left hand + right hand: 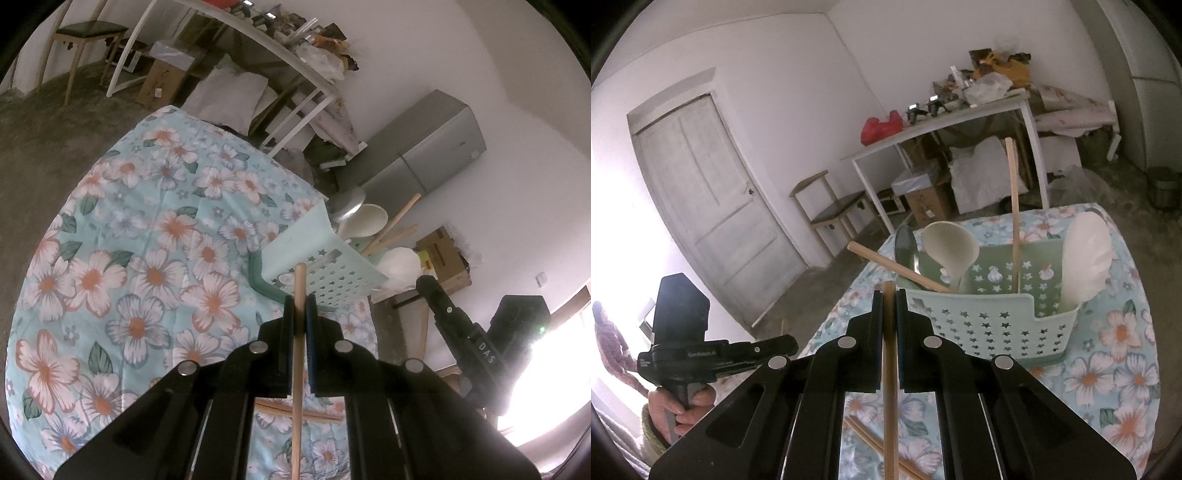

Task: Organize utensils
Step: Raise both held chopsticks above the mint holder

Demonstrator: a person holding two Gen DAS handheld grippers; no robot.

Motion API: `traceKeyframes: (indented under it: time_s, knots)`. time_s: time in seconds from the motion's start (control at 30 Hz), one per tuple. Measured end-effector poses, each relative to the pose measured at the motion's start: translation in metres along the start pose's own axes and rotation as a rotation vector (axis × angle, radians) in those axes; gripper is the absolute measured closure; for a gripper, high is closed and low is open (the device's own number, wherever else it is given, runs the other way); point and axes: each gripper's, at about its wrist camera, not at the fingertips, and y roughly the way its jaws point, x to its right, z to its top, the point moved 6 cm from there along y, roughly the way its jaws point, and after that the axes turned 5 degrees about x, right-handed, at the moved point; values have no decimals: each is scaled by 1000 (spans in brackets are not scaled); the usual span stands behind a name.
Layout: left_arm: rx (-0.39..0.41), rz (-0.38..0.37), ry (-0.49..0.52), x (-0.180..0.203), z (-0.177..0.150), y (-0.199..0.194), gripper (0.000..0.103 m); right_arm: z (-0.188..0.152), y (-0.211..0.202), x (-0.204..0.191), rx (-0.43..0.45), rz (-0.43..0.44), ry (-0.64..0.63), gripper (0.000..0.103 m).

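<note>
My left gripper [300, 301] is shut on a wooden stick [298, 369] held upright in front of the pale green star-holed utensil basket [325, 273]. My right gripper [888, 297] is shut on another wooden stick [889, 387], just left of the same basket [990, 325]. The basket holds a cream ladle [951, 245], a white slotted spoon [1084, 258], a metal spoon [907, 247] and wooden-handled utensils [1014, 210]. More wooden sticks [875, 443] lie on the floral tablecloth [1108, 369] below my right gripper; they also show in the left wrist view [295, 410].
The round table with the floral cloth [129, 258] drops off to a concrete floor [37, 147]. A white-framed cluttered table [945, 122], a stool [831, 206], cardboard boxes [162, 81], a grey fridge [424, 147] and a white door [709, 206] stand around. The left gripper's handle [713, 354] is at the left.
</note>
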Motion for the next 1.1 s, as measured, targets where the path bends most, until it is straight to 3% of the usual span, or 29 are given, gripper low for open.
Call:
traceKeyframes:
  time_s: [0.4, 0.53, 0.83, 1.1]
  knots:
    - [8, 1, 15, 8, 2, 3, 98, -7, -4, 12, 8, -15, 18, 98]
    - [28, -18, 52, 26, 15, 3, 98, -9, -16, 28, 12, -48, 36, 98]
    - [208, -154, 219, 113, 76, -10, 98, -10, -56, 66, 73, -137, 120, 98]
    - [449, -251, 302, 179, 135, -8, 98, -8, -59, 73, 76, -153, 139, 98]
